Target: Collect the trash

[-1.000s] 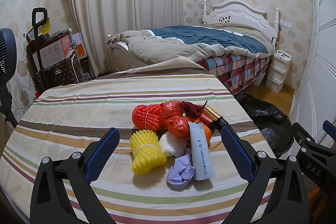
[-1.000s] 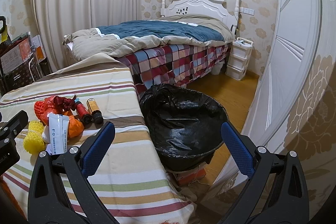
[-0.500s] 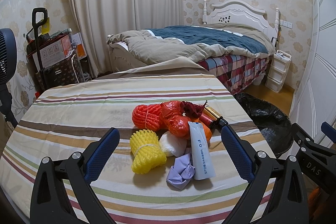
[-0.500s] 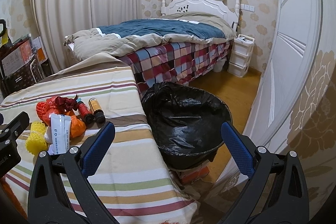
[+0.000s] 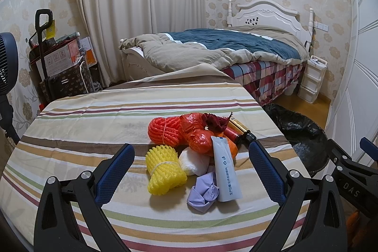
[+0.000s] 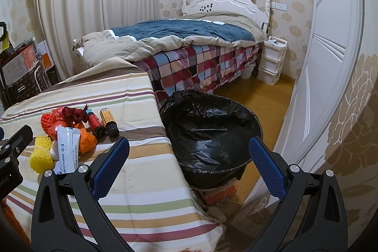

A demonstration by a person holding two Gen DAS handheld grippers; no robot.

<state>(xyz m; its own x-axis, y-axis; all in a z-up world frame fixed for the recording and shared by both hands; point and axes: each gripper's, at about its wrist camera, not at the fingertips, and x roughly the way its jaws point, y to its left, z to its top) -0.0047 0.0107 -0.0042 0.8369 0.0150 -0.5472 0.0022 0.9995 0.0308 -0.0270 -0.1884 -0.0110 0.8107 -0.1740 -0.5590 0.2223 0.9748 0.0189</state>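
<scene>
We're at the very start: nothing picked up yet, both tools empty. Our left gripper [image 5: 191,155] hangs over the striped table [image 5: 82,124] w/ jaws spread wide, framing the trash pile. Our right gripper [image 6: 189,150] is also wide open, holding nothing, aimed toward the bin [image 6: 210,131], which stands on the floor just off the table's right edge, lined w/ a black bag and looking empty inside as far as we can see.

The trash sits bunched together mid-table: yellow foam net [image 5: 164,169] nearest the left side, white wad [image 5: 193,161] touching it, purple crumpled wrapper [image 5: 203,193] closest to us, white tube [image 5: 225,169] lying lengthwise over the orange bag [image 5: 198,136]. Behind those, an orange foam net [image 5: 161,131], a dark red scrap [image 5: 215,121] on top, and two small bottles [image 6: 104,122] side by side toward the bin side.

Next move, in our judgement: lower the left gripper onto one piece at the pile's near edge, prob. the yellow net or the purple wrapper, since both lie free of the rest. Jaws need to straddle just that item, close on it, then carry it right, over the bin rim. Things touch each other, so a sloppy grab may drag neighbours along or roll the bottles.
</scene>
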